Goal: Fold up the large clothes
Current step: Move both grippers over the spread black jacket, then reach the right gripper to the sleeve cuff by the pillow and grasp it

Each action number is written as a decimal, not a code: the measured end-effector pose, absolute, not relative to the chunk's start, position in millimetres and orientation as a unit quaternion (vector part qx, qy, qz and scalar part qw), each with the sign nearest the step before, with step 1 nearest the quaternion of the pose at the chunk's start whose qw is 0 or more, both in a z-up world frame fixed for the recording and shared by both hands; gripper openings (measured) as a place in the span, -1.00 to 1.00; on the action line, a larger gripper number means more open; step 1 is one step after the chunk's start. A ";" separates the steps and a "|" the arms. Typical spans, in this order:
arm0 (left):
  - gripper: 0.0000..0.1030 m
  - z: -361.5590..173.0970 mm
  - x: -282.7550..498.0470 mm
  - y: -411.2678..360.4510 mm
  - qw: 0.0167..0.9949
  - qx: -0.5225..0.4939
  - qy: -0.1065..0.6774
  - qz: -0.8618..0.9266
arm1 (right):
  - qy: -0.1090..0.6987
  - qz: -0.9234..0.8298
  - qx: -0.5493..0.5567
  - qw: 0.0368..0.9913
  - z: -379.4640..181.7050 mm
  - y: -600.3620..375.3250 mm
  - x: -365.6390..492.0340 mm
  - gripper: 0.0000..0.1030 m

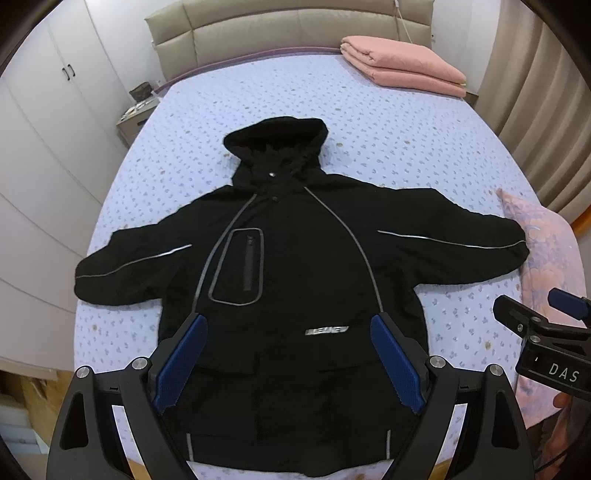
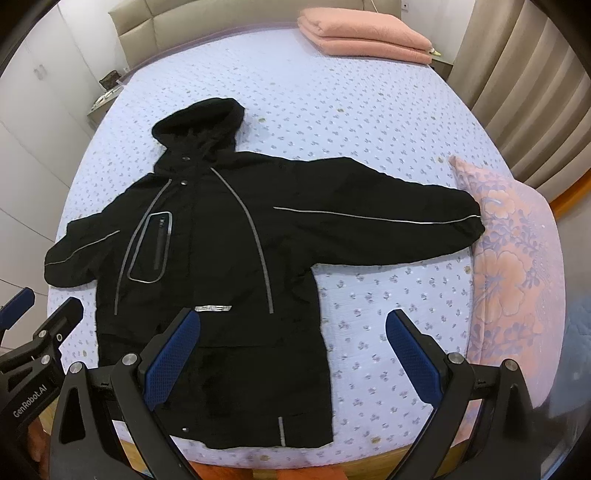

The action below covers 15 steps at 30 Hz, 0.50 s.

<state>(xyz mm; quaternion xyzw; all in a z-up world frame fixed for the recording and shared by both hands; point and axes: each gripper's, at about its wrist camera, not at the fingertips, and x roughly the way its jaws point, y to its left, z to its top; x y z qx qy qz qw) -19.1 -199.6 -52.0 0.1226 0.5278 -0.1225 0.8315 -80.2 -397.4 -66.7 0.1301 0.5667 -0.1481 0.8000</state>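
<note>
Jacket [image 1: 295, 280] lies flat, front up, on the bed [image 1: 369, 122] ahead of both released, empty claws, left claw [image 1: 288, 365] and right claw [image 2: 291, 362], long axis running away to the hood, sleeves spread sideways, so I'd pinch each cuff and fold inward.

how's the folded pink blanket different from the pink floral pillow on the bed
The pink blanket is plain salmon and folded into a neat stack; the floral pillow carries a purple flower print and lies in one piece. The blanket sits by the headboard, well clear of the black jacket; the pillow lies along the bed's side edge, right at the jacket's sleeve cuff. Both are pink and rest on the dotted bedsheet.
</note>
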 end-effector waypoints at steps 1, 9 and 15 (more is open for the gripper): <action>0.76 -56.8 -18.2 -206.1 0.831 0.121 0.529 -0.125 | 0.567 -0.148 0.132 0.800 -70.5 -402.2 -80.6 0.97; 0.76 -109.9 -7.8 -278.3 0.815 0.108 0.547 -0.156 | 0.563 -0.178 0.149 0.793 -125.4 -490.0 -92.2 0.96; 0.76 -151.7 11.3 -329.3 0.810 0.114 0.550 -0.168 | 0.547 -0.221 0.186 0.786 -170.7 -578.6 -102.3 0.84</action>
